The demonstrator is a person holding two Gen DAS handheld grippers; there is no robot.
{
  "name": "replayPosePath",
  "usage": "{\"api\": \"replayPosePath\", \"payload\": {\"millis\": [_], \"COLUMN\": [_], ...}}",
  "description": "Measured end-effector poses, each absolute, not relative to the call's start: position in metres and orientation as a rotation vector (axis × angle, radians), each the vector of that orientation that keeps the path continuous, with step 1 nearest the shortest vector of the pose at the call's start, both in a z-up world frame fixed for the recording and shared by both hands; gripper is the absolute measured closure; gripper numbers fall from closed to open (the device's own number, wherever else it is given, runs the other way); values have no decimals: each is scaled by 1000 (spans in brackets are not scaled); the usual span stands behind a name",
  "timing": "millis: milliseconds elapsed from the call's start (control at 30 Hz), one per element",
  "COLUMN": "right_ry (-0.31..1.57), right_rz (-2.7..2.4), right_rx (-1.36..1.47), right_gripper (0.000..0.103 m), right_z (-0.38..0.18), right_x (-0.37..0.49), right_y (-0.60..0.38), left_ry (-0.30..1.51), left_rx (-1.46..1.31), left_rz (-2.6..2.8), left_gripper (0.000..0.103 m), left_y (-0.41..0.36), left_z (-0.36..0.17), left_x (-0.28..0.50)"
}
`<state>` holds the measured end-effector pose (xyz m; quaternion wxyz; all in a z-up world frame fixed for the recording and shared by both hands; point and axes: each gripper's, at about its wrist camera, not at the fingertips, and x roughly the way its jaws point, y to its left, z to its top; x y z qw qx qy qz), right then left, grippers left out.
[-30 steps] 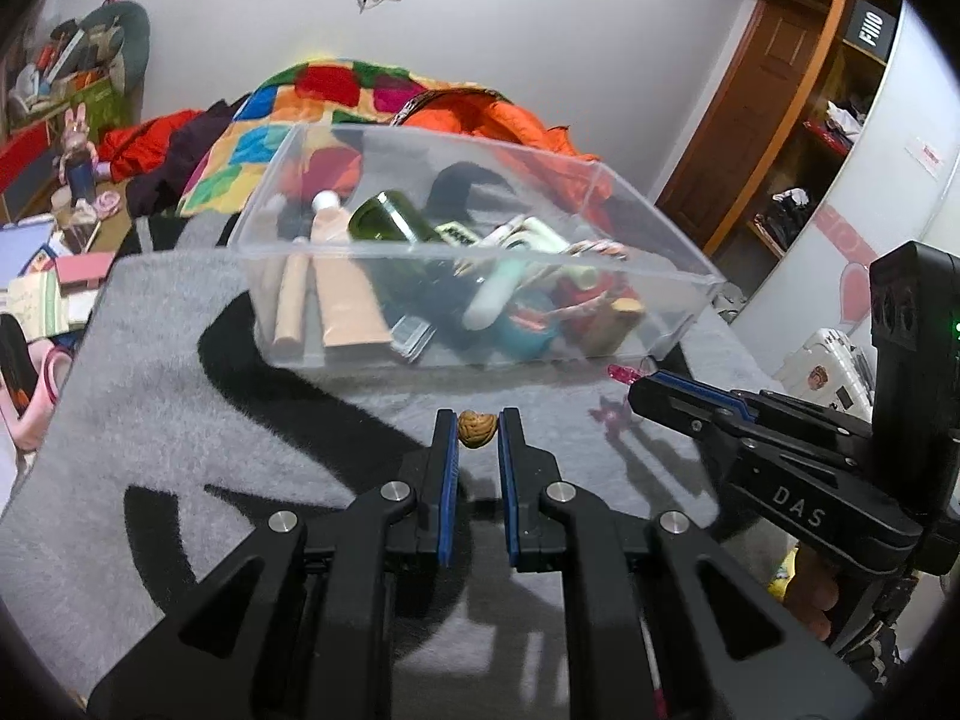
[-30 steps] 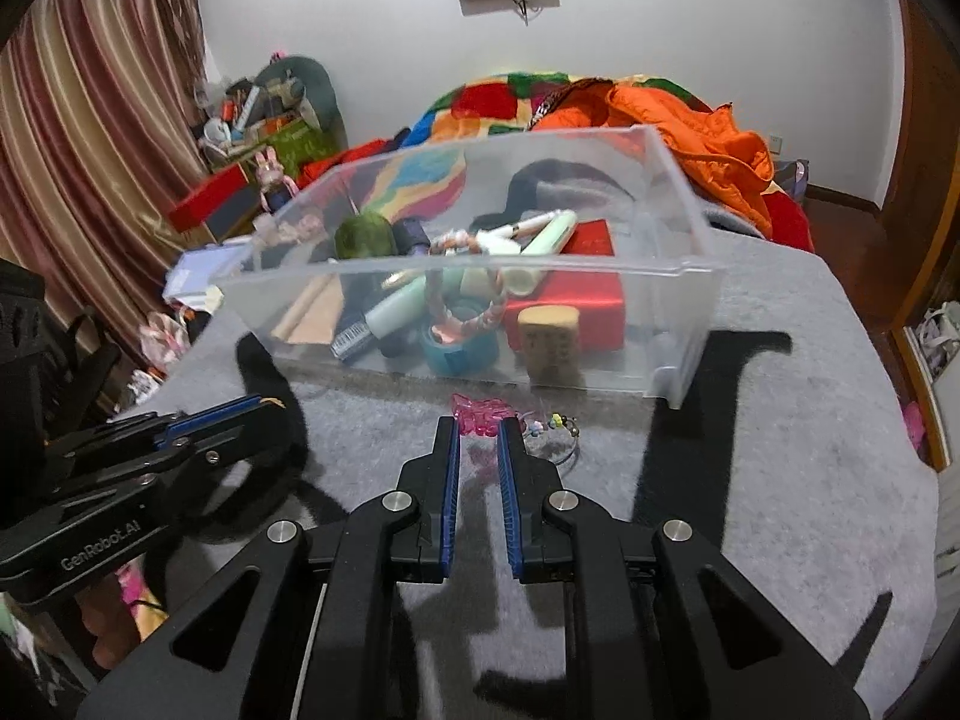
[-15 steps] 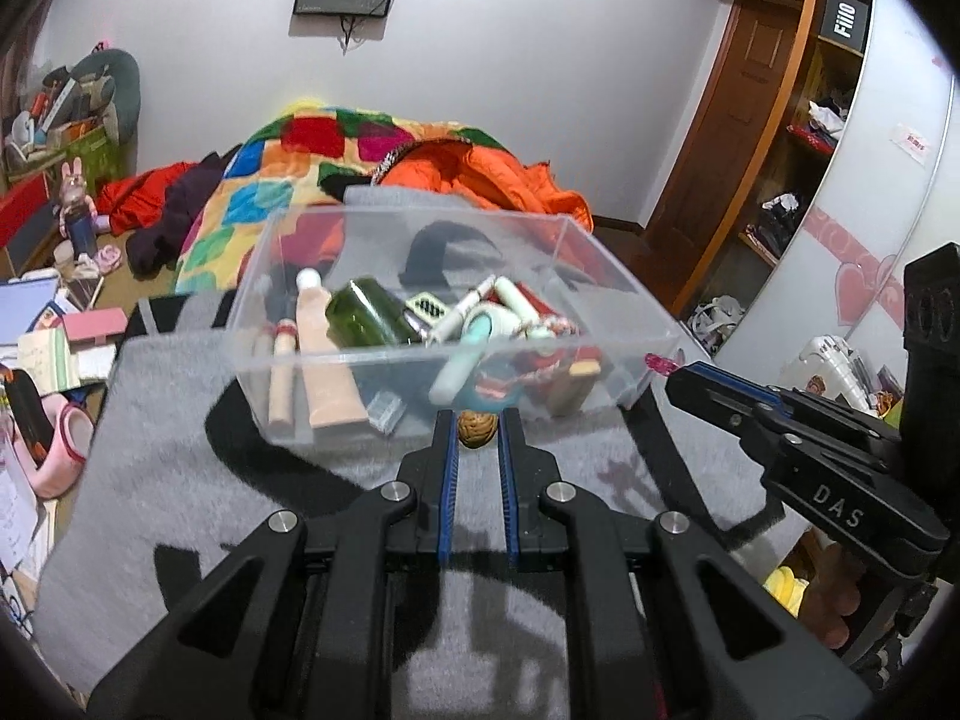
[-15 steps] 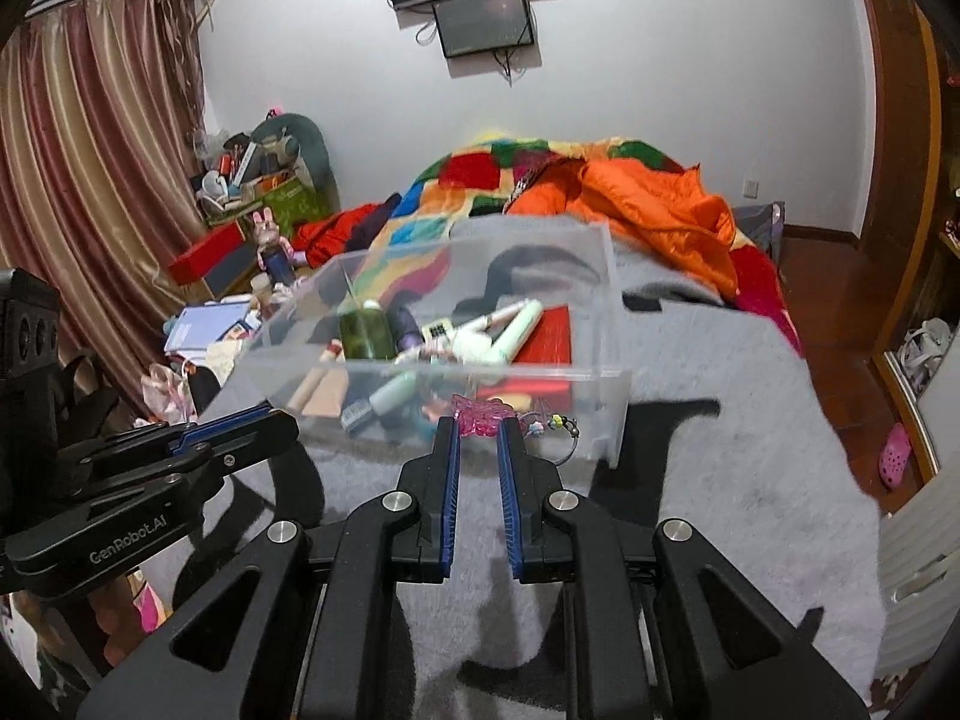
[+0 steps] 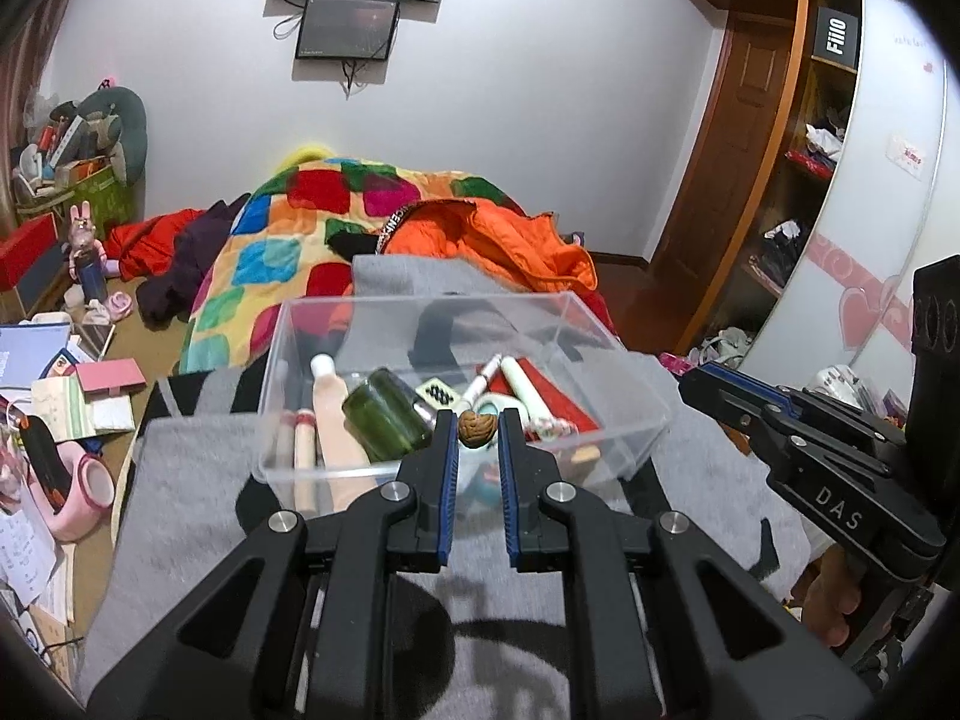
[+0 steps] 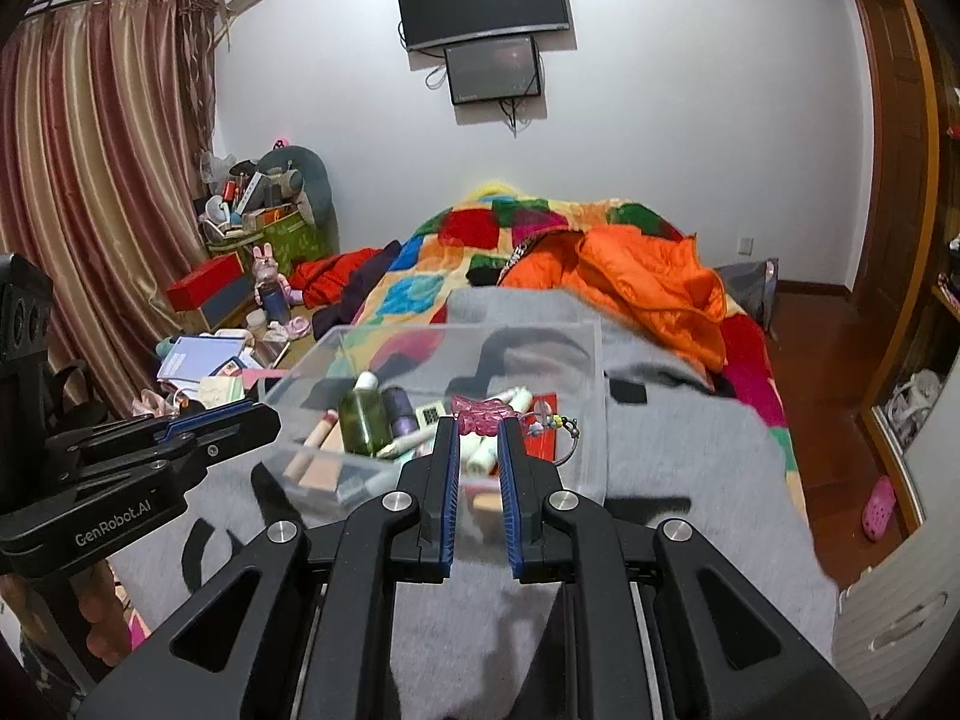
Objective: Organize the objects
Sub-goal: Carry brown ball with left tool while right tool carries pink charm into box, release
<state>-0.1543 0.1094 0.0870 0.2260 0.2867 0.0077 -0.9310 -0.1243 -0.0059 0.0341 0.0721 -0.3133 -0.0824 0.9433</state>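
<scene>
A clear plastic bin [image 5: 630,384] [image 6: 591,360] sits on the grey blanket [image 5: 180,516] and holds a green bottle [image 5: 387,414], tubes and other small items. My left gripper [image 5: 478,427] is shut on a brown walnut [image 5: 478,427] and holds it above the bin's near edge. My right gripper [image 6: 480,423] is shut on a pink charm [image 6: 480,413] with a beaded ring [image 6: 555,426] hanging from it, raised over the bin's near edge. Each gripper shows in the other's view, left [image 6: 180,438] and right [image 5: 780,420].
A patchwork quilt [image 5: 288,264] and an orange jacket [image 5: 498,240] lie behind the bin. Books, a pink tape dispenser [image 5: 78,486] and clutter cover the floor at left. A wardrobe [image 5: 870,240] stands at right.
Both grippers have lifted their objects from the blanket in front of the bin up to above its near rim. The view now looks down into the bin.
</scene>
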Motion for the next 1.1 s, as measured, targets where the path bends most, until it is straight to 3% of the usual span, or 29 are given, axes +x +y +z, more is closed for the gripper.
{"api": "replayPosePath", "payload": {"millis": [1100], "right_ry": [123], "right_rz": [-2495], "right_rx": [975], "right_gripper": [89], "right_z": [37], "right_x": [-215], "right_y": [84], "left_ry": [-208], "left_rx": [-1128], "left_rz": [2791], "left_gripper": [91], "left_y": [-4], "left_z": [-16], "left_x": [-189]}}
